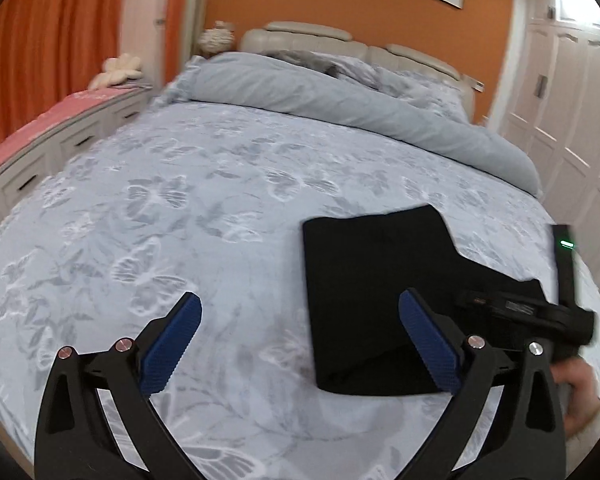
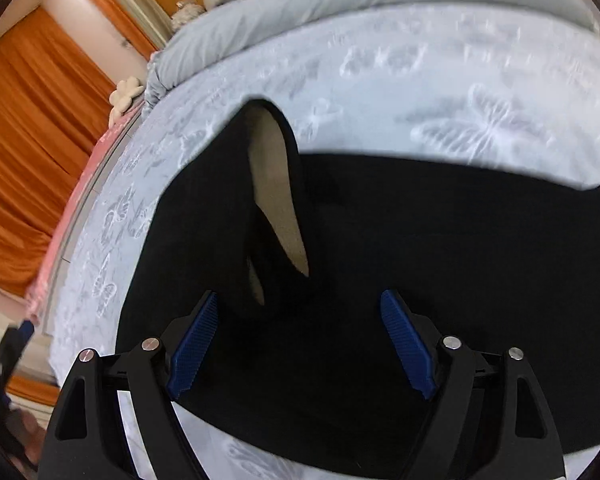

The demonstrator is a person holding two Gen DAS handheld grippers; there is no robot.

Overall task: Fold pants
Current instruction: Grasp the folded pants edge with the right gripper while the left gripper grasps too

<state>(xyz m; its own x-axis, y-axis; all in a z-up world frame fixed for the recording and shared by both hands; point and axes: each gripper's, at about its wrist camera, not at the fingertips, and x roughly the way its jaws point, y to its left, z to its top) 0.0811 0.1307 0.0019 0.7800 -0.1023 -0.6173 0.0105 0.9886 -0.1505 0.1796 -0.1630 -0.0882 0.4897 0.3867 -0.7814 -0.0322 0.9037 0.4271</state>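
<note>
Black pants (image 1: 372, 292) lie folded into a compact rectangle on the bed, right of centre in the left wrist view. My left gripper (image 1: 300, 300) hovers open over the bedspread at the pants' left edge, with nothing between its blue pads (image 1: 172, 344). In the right wrist view the pants (image 2: 420, 260) fill the middle. One raised flap (image 2: 276, 200) shows a beige lining. My right gripper (image 2: 300, 300) stands open just above the black cloth, its pads apart from the fabric. A hand (image 1: 576, 384) holds the right tool at the pants' right side.
The bed carries a pale blue butterfly-print bedspread (image 1: 180, 200), with a bunched grey-blue duvet (image 1: 340, 96) by the headboard. A white drawer bench with a pink cover (image 1: 40, 132) runs along the left. White wardrobe doors (image 1: 572, 100) stand close on the right.
</note>
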